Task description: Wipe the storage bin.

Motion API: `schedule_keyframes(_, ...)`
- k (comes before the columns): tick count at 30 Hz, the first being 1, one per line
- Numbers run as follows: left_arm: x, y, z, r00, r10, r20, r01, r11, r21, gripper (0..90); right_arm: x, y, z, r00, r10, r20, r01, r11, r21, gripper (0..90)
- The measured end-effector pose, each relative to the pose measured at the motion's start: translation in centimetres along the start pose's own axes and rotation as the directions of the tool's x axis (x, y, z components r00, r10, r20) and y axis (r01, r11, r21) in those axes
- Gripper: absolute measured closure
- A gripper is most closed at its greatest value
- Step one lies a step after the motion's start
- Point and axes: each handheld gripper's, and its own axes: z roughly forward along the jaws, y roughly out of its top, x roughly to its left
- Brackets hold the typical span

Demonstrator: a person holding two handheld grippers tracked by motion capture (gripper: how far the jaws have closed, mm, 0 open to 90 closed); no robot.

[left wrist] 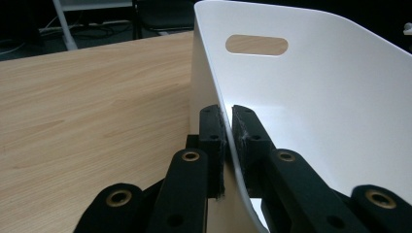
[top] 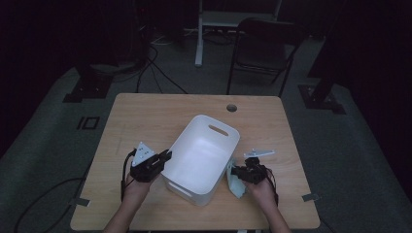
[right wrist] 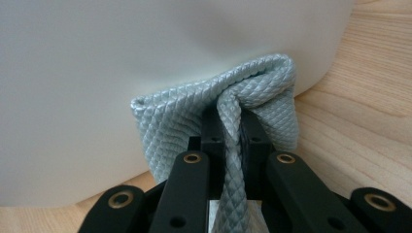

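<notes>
A: Where was the white tub [top: 201, 158] sitting?

B: Near the middle of the wooden table [top: 145, 116], tipped up so its open side faced the person. Its slotted handle hole [top: 218, 130] lay toward one o'clock from the tub's middle.

A: And the left claw [top: 165, 156]?

B: At nine o'clock of the tub, clamped on the tub's thin side wall. In the left gripper view the rim [left wrist: 228, 141] ran straight between the two black pads, one pad outside the wall and one inside.

A: The right claw [top: 239, 171]?

B: At about four o'clock of the tub, closed on a pale blue-grey quilted cloth [top: 235, 183]. In the right gripper view a fold of that cloth [right wrist: 233, 126] was pinched between the pads, and the rest bunched up against the tub's outer wall [right wrist: 97, 73].

A: Was the cloth inside the tub?

B: No, outside it, just beside the wall, low over the table at the tub's right.
</notes>
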Motion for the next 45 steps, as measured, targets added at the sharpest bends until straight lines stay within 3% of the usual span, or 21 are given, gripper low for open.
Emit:
schedule_keyframes(2, 0.0, 0.0, 0.0, 1.0000, -0.001, 0.001, 0.001, 1.0000, 0.000, 83.8, 0.3, 0.1, -0.3, 0.9999, -0.011, 0.001, 0.011, 1.000, 0.003, 84.0)
schedule_keyframes(6, -0.1, 0.0, 0.0, 1.0000, 0.005, -0.005, -0.005, 1.0000, 0.003, 83.8, 1.4, 0.3, -2.2, 0.9979, -0.034, -0.056, 0.030, 0.997, -0.070, 84.0)
schedule_keyframes(10, -0.4, 0.0, 0.0, 0.9999, 0.009, -0.008, -0.009, 0.9999, 0.009, 84.0, 3.1, 0.4, -4.5, 0.9909, -0.076, -0.111, 0.057, 0.985, -0.161, 84.0)
schedule_keyframes(12, -0.4, 0.0, 0.0, 1.0000, 0.008, -0.002, -0.008, 0.9999, 0.007, 84.0, 3.8, 0.3, -4.9, 0.9889, -0.104, -0.107, 0.083, 0.980, -0.182, 84.0)
schedule_keyframes(14, -0.4, 0.0, 0.0, 0.9999, 0.011, 0.005, -0.011, 0.9999, 0.008, 84.1, 4.1, 0.1, -4.7, 0.9896, -0.117, -0.085, 0.100, 0.978, -0.181, 83.9)
schedule_keyframes(24, -0.3, 0.0, 0.0, 0.9999, 0.011, 0.010, -0.011, 0.9999, 0.005, 83.8, 3.5, -0.6, -3.1, 0.9958, -0.074, -0.054, 0.066, 0.988, -0.137, 83.9)
schedule_keyframes(33, -0.4, 0.0, 0.0, 1.0000, 0.005, 0.007, -0.005, 1.0000, 0.002, 83.7, 2.5, -1.1, -1.6, 0.9986, -0.028, -0.046, 0.025, 0.997, -0.071, 83.8)
schedule_keyframes(45, -0.4, 0.0, 0.1, 1.0000, 0.007, -0.001, -0.007, 1.0000, 0.001, 83.4, 1.0, -1.7, 0.6, 0.9994, 0.014, -0.031, -0.014, 1.000, 0.006, 83.8)
